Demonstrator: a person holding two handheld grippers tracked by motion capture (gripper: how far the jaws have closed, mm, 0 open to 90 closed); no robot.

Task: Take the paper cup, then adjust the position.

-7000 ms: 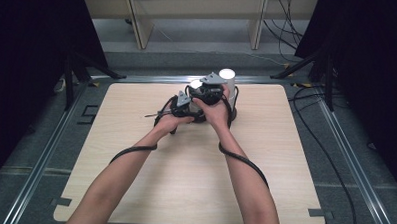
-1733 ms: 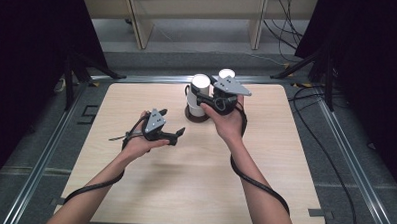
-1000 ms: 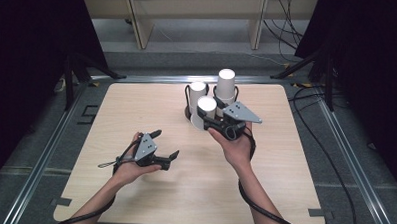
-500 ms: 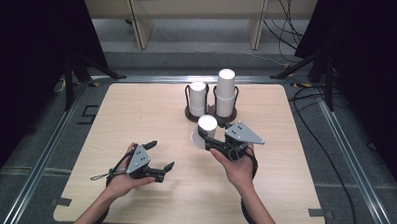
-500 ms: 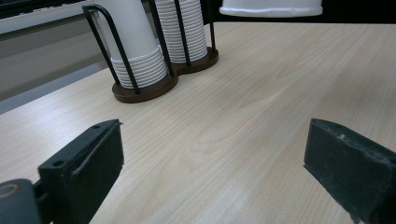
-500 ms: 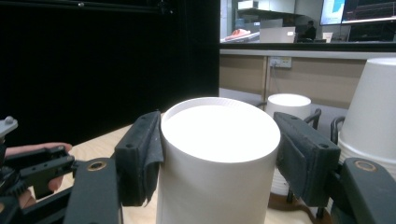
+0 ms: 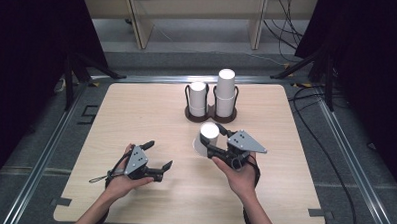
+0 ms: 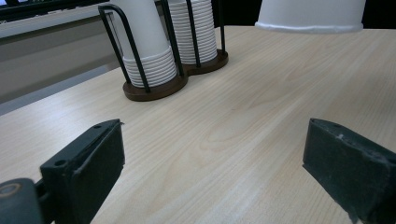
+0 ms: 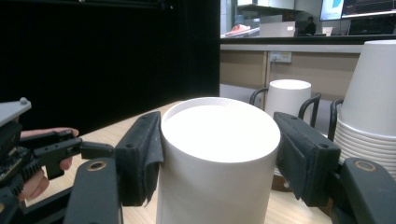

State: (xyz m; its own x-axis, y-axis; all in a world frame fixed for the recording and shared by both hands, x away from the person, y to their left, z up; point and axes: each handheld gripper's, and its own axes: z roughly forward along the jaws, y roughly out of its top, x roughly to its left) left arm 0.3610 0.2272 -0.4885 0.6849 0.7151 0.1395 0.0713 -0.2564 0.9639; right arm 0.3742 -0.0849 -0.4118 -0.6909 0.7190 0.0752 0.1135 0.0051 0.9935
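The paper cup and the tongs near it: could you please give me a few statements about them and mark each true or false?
1. The right tongs are shut on a white paper cup. True.
2. That cup is held with its mouth facing up. False: it is upside down, closed base on top.
3. The left tongs stand open with nothing between them. True.
4. The wire cup holder carries three stacks of cups. False: it carries two, the right stack taller than the left stack.
5. The held cup sits inside the holder. False: it is in front of the holder, nearer the person.
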